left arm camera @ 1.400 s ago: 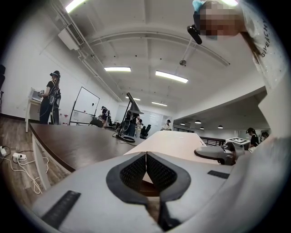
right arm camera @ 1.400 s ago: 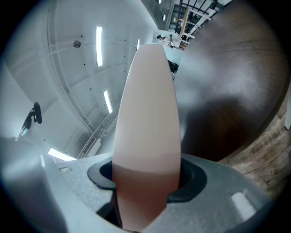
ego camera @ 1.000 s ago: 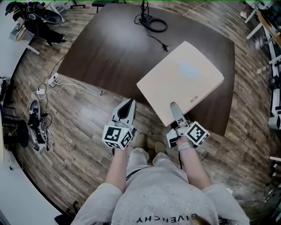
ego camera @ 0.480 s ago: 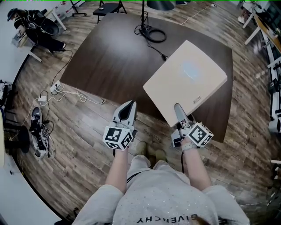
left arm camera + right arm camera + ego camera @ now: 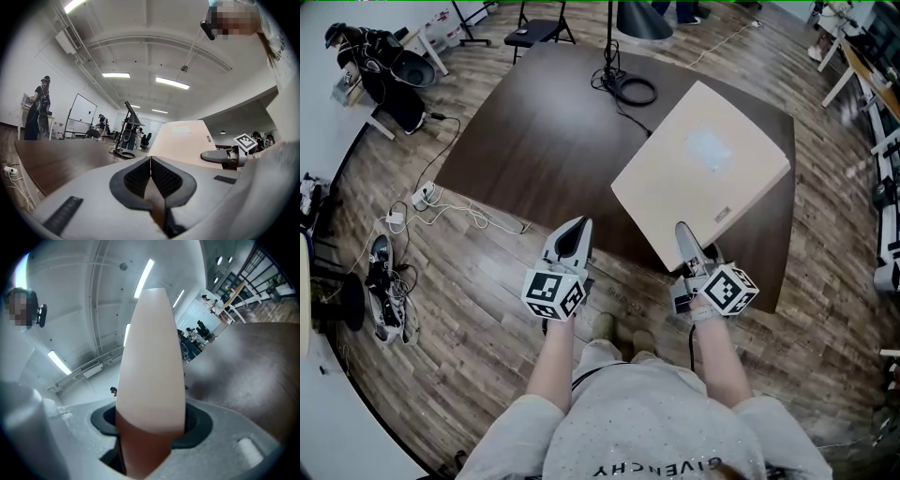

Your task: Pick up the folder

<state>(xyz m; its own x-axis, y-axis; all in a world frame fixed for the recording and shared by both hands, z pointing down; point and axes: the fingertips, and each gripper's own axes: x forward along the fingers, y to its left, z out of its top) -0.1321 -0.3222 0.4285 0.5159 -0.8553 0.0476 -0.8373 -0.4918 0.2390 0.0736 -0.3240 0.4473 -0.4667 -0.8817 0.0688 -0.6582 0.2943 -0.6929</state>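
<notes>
Since a second ago the folder (image 5: 703, 167) has risen off the bench (image 5: 534, 131) and drifted toward one o'clock in my head view, and its far corner now reaches past the bench's right edge. It is a flat beige folder held over the right half of the bench at a slant. In the left gripper view its far end (image 5: 185, 136) sits higher than the pinched end. My right hand-held gripper (image 5: 686, 242) grips it at the middle of the near edge, at six o'clock on the folder. In the right gripper view the folder (image 5: 151, 357) runs edge-on straight out between the two jaws, which are clamped on it (image 5: 150, 427). My left hand-held gripper (image 5: 575, 234) hangs at nine o'clock from the right one, off the bench's near edge and above the wooden floor (image 5: 487, 281). Its jaws are pressed together with nothing between them (image 5: 150, 161). A coiled black cable (image 5: 630, 89) lies at the bench's far edge, at eleven o'clock from the folder.
</notes>
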